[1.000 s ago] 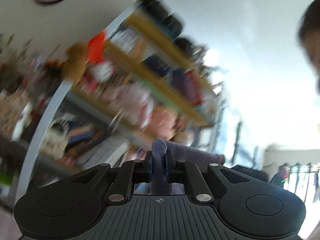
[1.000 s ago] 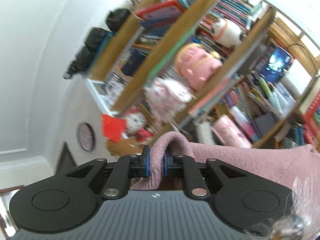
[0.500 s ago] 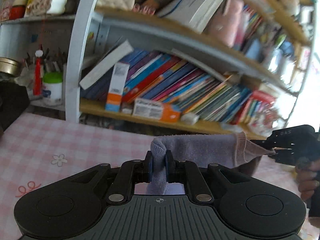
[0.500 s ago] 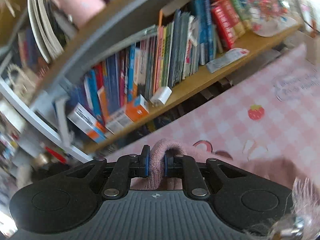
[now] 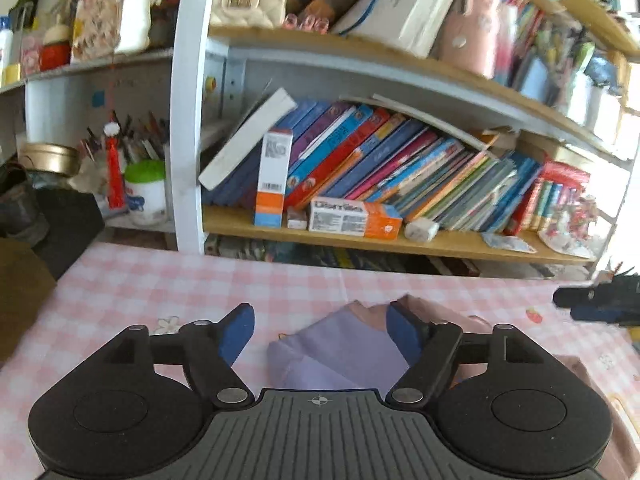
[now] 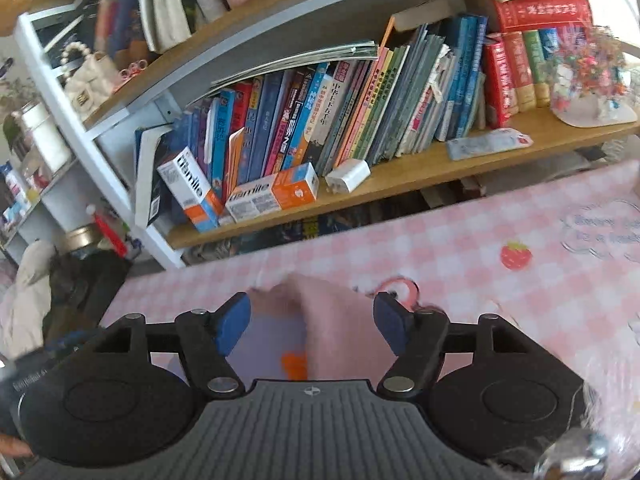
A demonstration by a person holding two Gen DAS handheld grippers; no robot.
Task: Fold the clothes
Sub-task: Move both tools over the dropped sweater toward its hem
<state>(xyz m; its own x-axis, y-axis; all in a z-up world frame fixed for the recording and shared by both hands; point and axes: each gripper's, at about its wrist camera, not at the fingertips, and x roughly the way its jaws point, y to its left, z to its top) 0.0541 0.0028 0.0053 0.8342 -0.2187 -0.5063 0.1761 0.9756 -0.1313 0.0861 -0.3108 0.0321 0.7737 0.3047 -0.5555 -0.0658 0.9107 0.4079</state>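
Note:
A lilac and pink knitted garment lies on the pink checked tablecloth. My left gripper is open, its blue pads on either side of the cloth and just above it. In the right wrist view the same garment lies under my right gripper, which is open with nothing in it. A pink part overlaps a lilac part with an orange patch. The right gripper's tip also shows at the right edge of the left wrist view.
A bookshelf packed with books and boxes stands right behind the table's far edge, also in the right wrist view. A white shelf post and a dark object stand at the left. Strawberry print marks the cloth.
Both grippers were shut on the garment and held it up. They came down to the table, opened and let it go. The garment now lies on the tablecloth.

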